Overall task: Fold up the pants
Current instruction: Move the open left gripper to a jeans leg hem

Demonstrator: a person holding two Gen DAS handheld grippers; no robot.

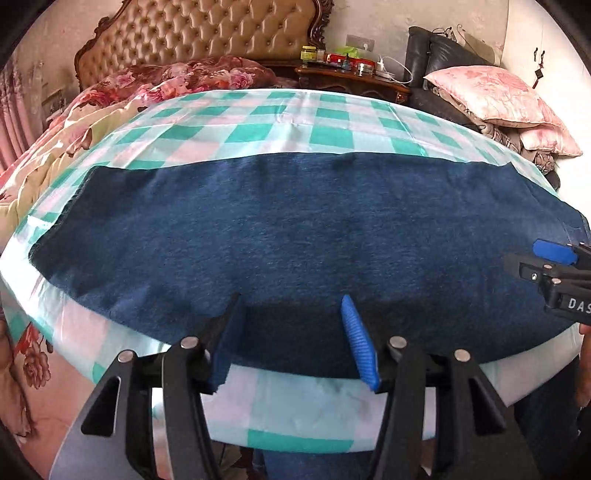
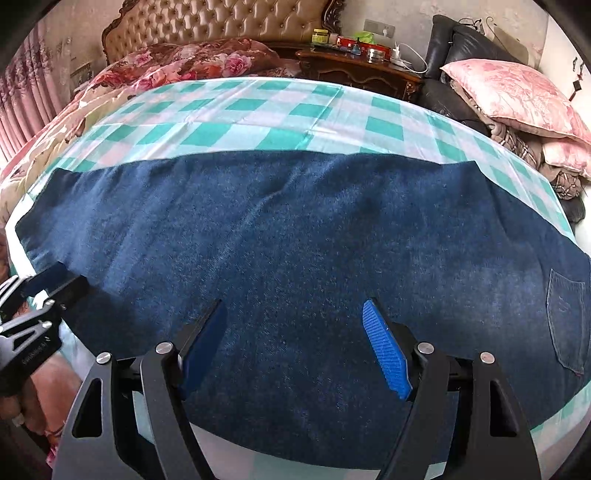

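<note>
Dark blue jeans (image 1: 288, 229) lie flat and folded lengthwise across the green-checked sheet (image 1: 258, 125), leg ends at the left, back pocket (image 2: 567, 321) at the right. My left gripper (image 1: 291, 302) is open over the near edge of the jeans, jaws wide apart, holding nothing. My right gripper (image 2: 295, 306) is open above the jeans (image 2: 295, 240) nearer the waist, also empty. Each gripper shows in the other's view: the right one (image 1: 554, 254) at the right edge, the left one (image 2: 55, 284) at the left edge.
A floral quilt (image 1: 55, 136) is bunched at the left of the bed below a tufted headboard (image 1: 207, 33). A wooden nightstand (image 1: 351, 77) with jars stands behind. Pink pillows (image 1: 495, 92) are piled on a dark chair at the right.
</note>
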